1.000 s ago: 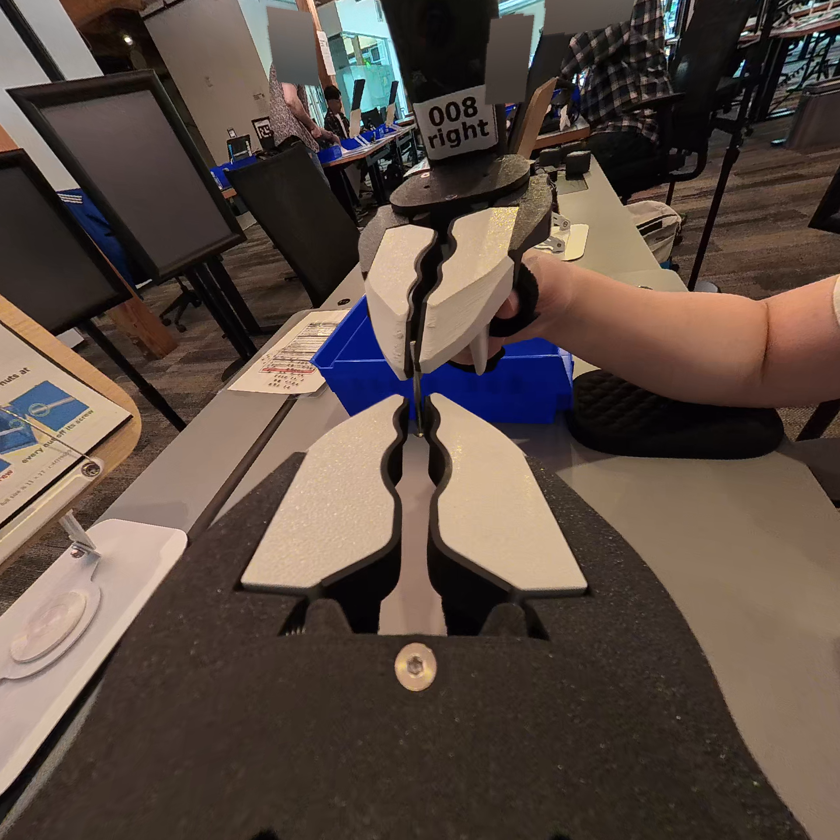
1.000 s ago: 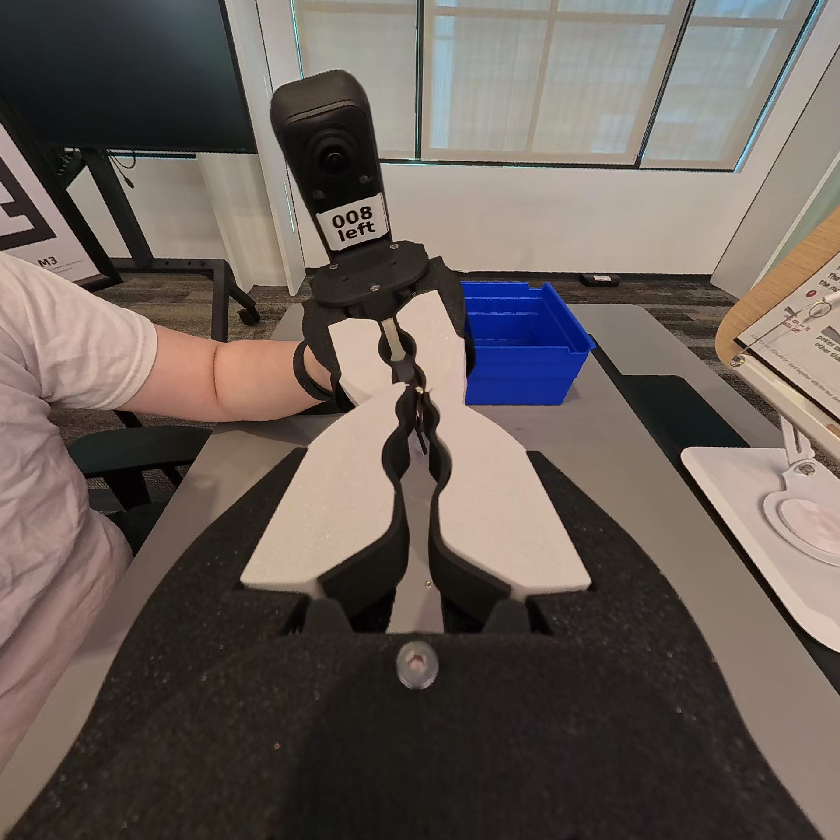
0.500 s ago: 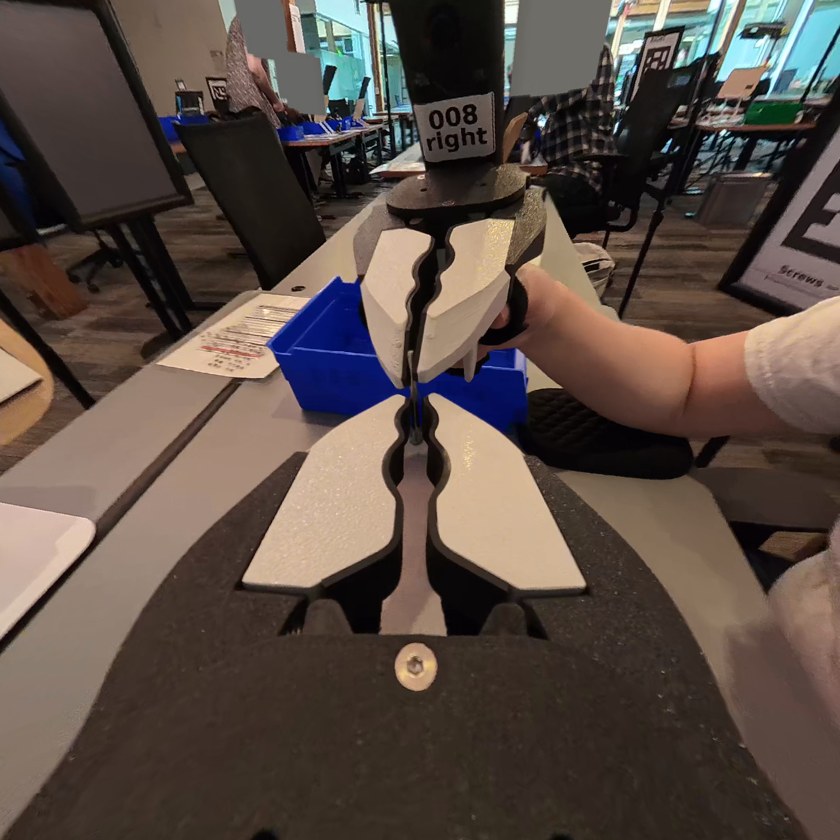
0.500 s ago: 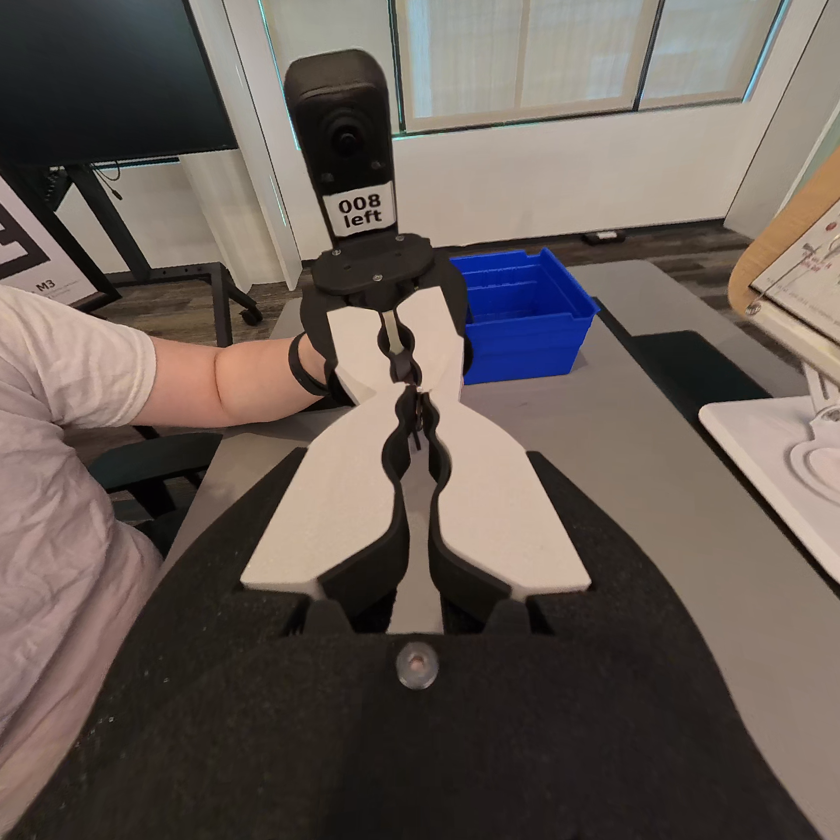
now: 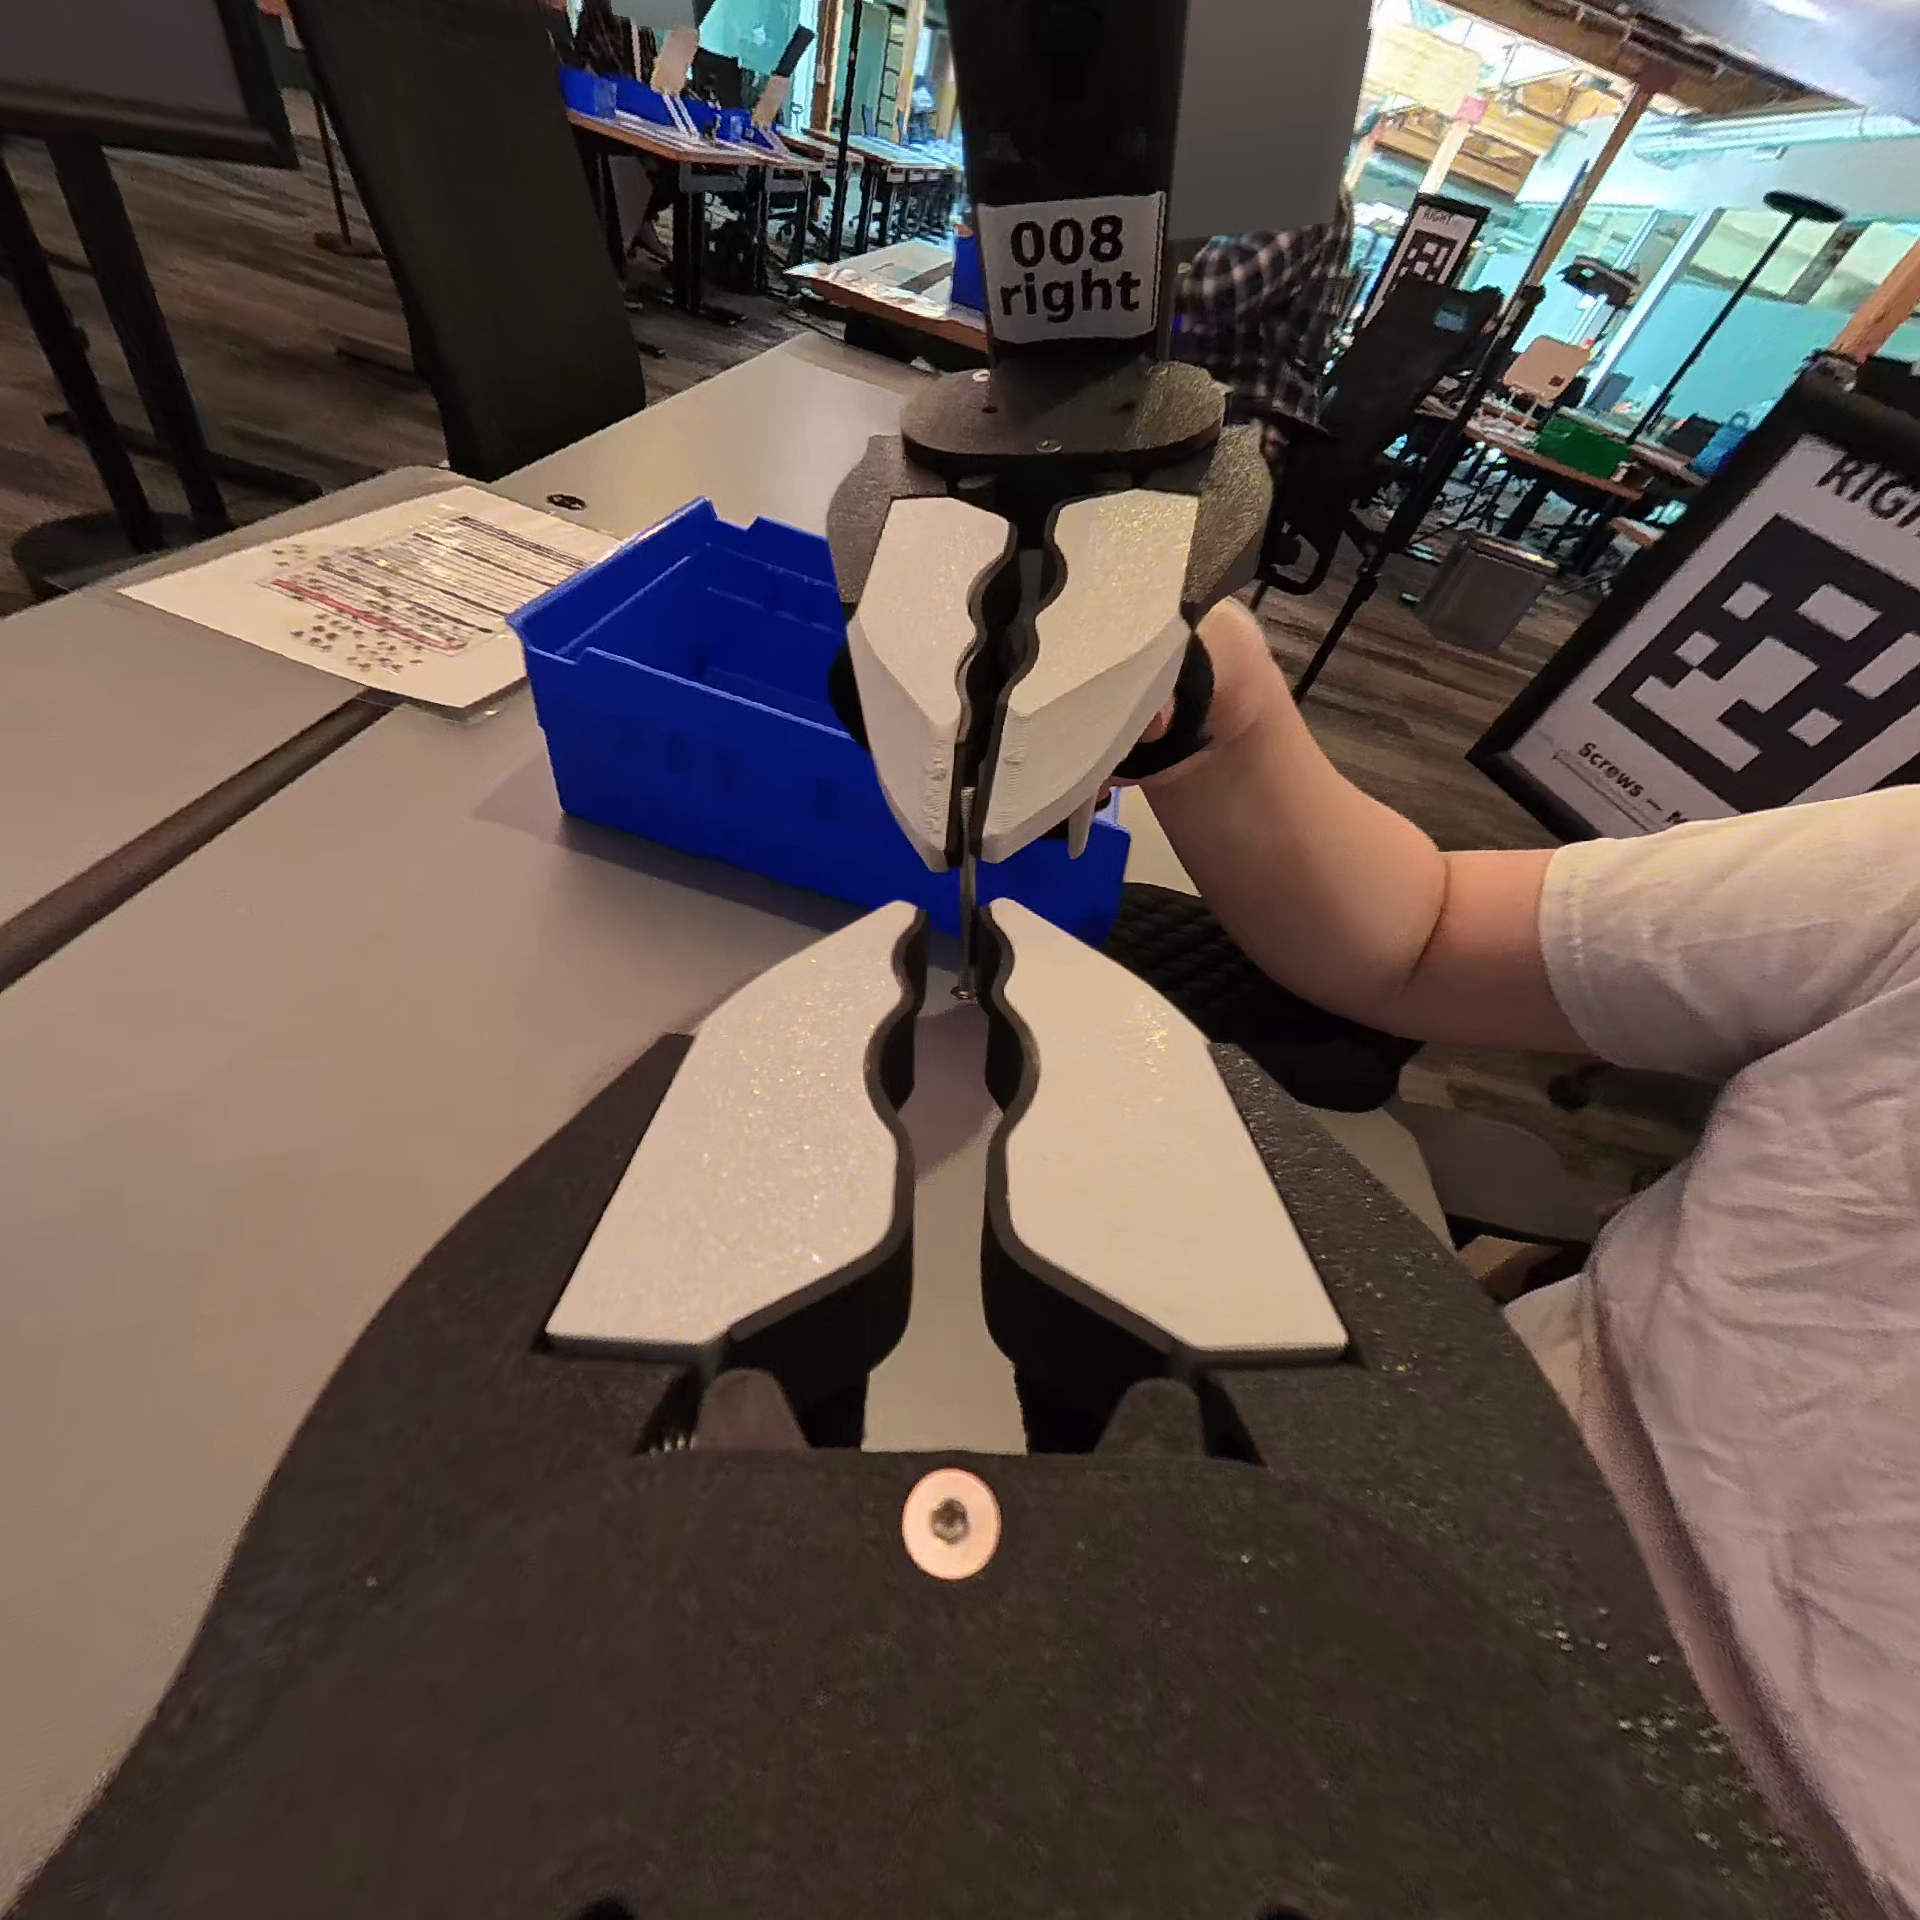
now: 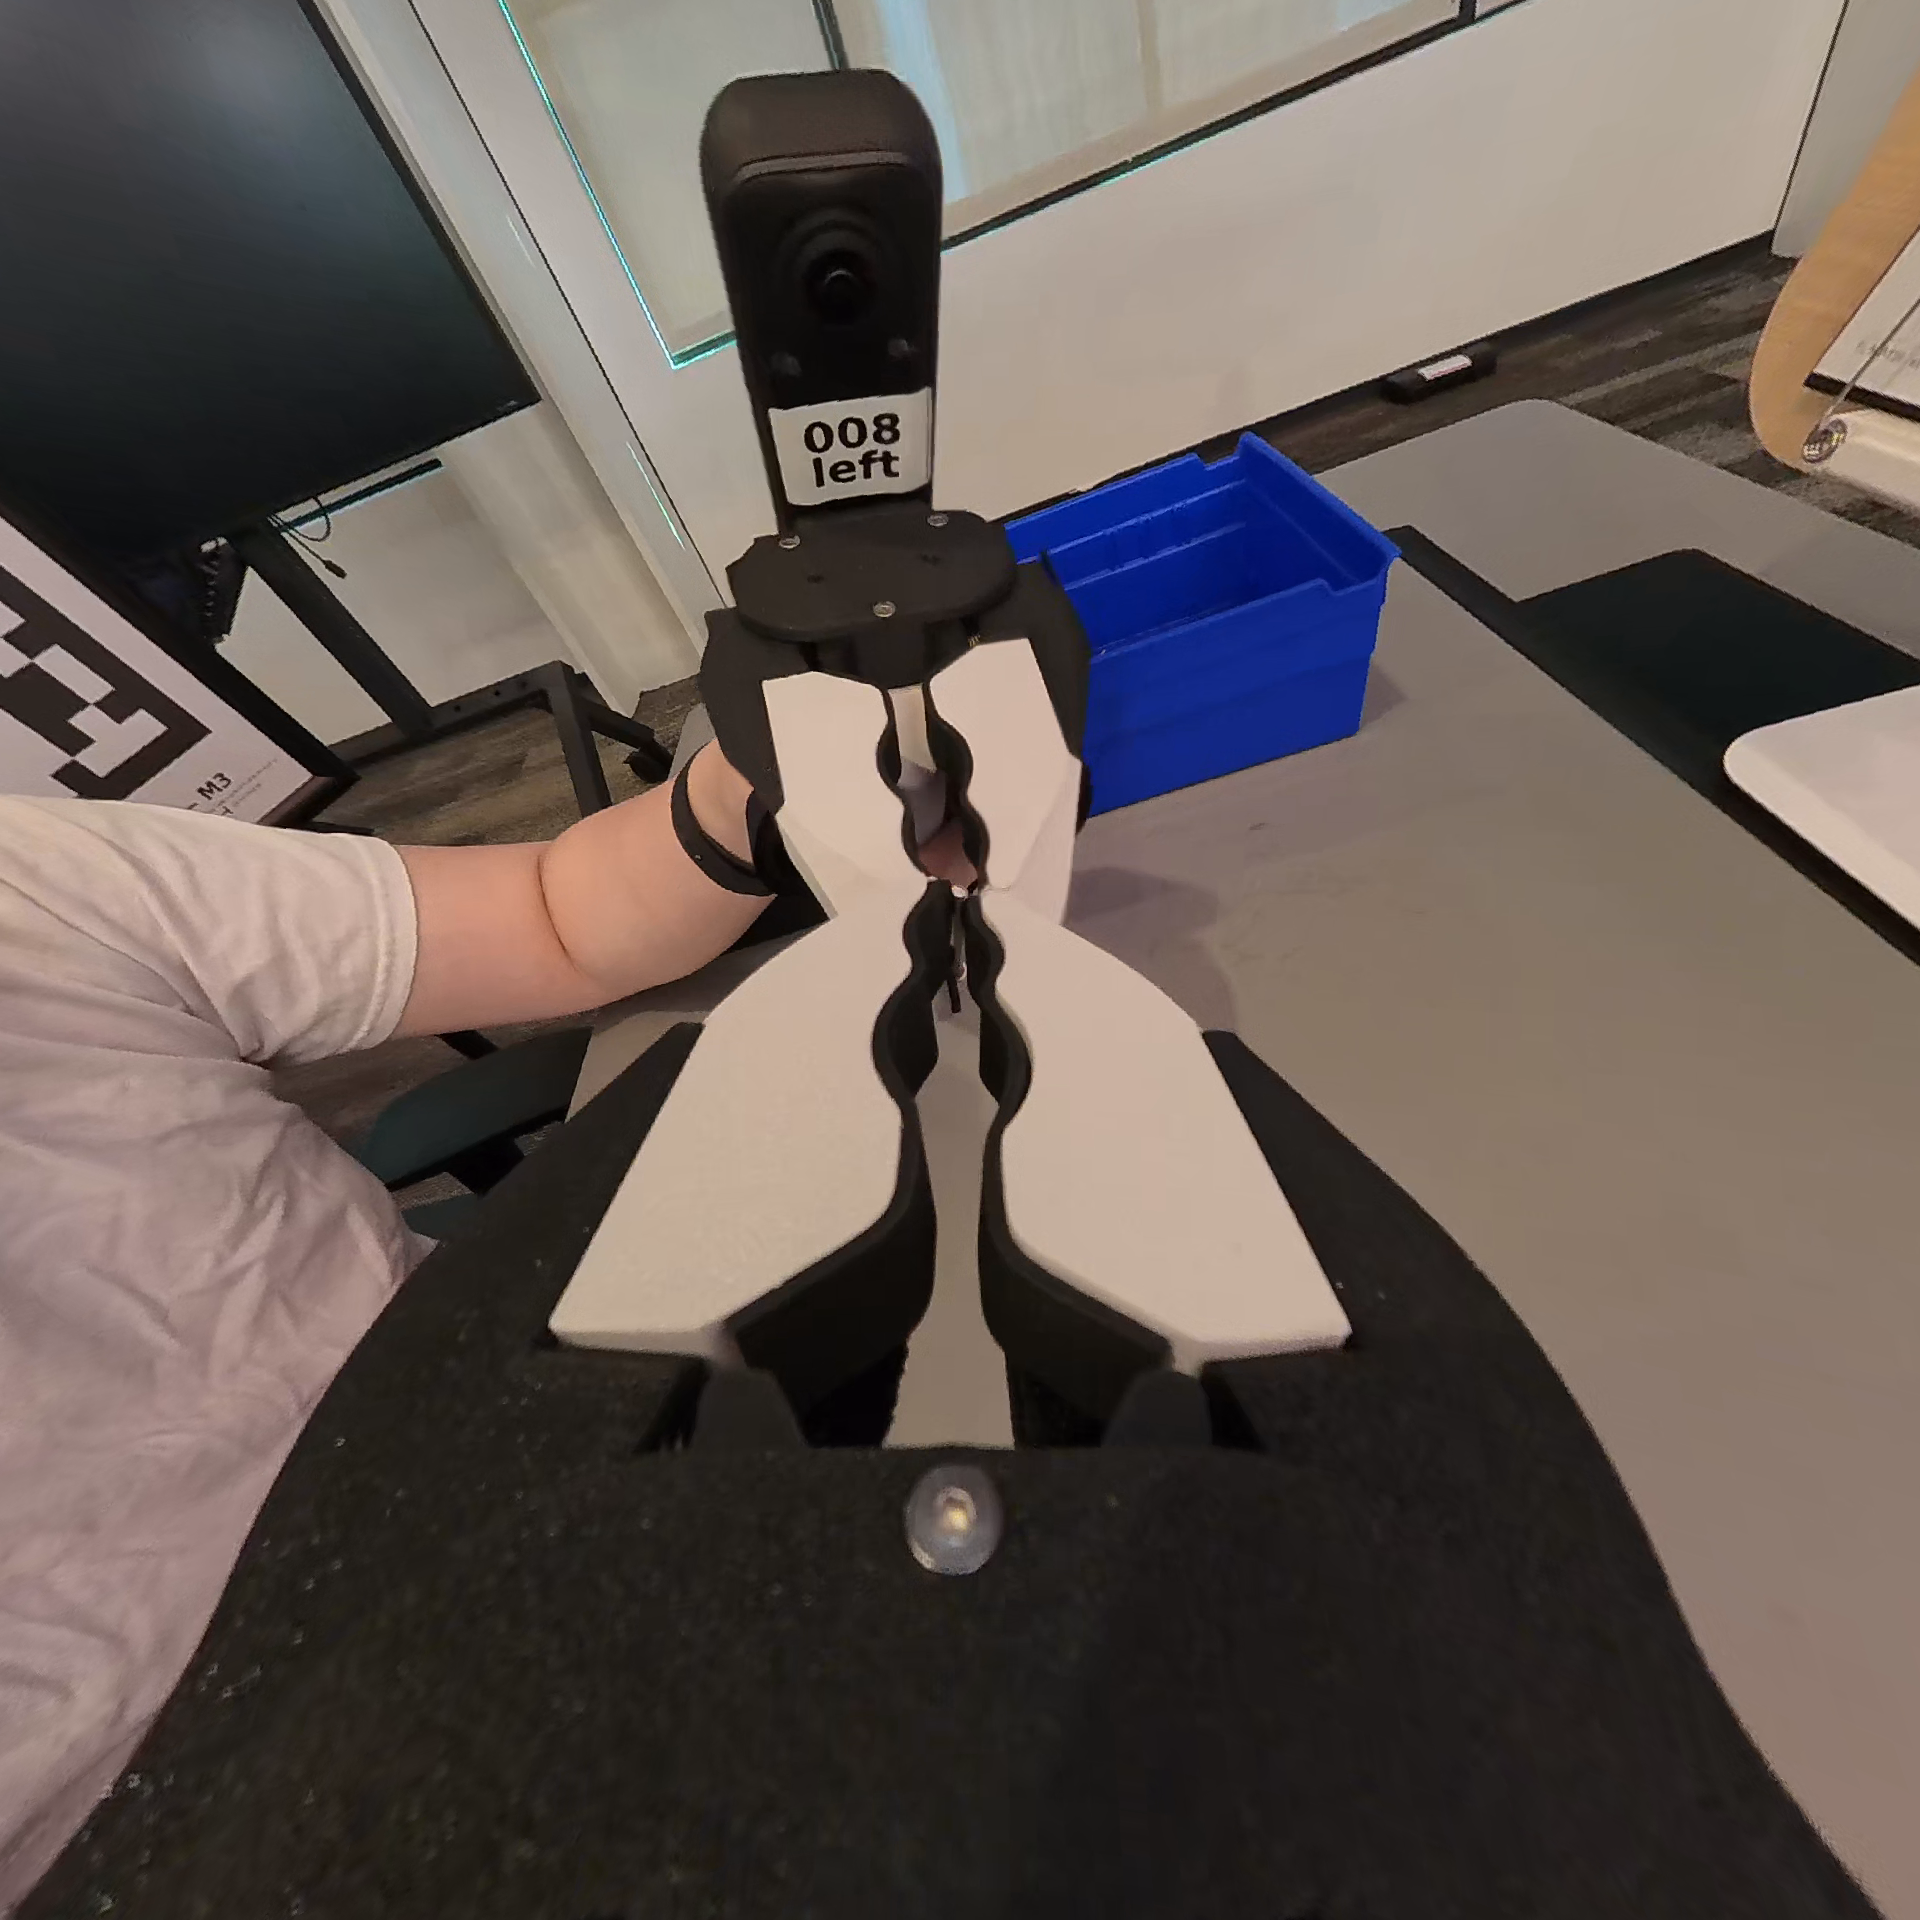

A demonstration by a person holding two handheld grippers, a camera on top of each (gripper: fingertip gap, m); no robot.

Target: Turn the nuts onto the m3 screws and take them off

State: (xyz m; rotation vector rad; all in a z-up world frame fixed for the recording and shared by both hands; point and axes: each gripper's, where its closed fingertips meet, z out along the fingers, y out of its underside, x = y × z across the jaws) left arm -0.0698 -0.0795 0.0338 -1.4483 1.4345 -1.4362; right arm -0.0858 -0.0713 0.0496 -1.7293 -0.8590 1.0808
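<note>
In the left wrist view my left gripper [image 5: 956, 920] has its jaws a little apart. A thin dark M3 screw [image 5: 966, 894] runs down between its fingertips without touching them. A small nut [image 5: 962, 992] sits at the screw's near end. My right gripper [image 5: 966, 852] faces it from above and is shut on the screw. In the right wrist view my right gripper [image 6: 954, 909] pinches the screw [image 6: 951, 971] between its black pads. The left gripper [image 6: 958, 883] meets it tip to tip. Both are held above the grey table [image 5: 312, 987].
An empty blue bin [image 5: 707, 727] stands just behind the grippers; it also shows in the right wrist view [image 6: 1226, 665]. A printed sheet [image 5: 395, 592] lies at the far left. A black pad [image 5: 1226, 997] lies under the person's forearm [image 5: 1330, 894]. A white tray [image 6: 1839, 790] is at the right. The tips of both grippers are at nearly the same place.
My left gripper's jaws have parted slightly around the screw end. Both views have swung, so the bin sits further left in the left view. The right gripper stays shut on the screw.
</note>
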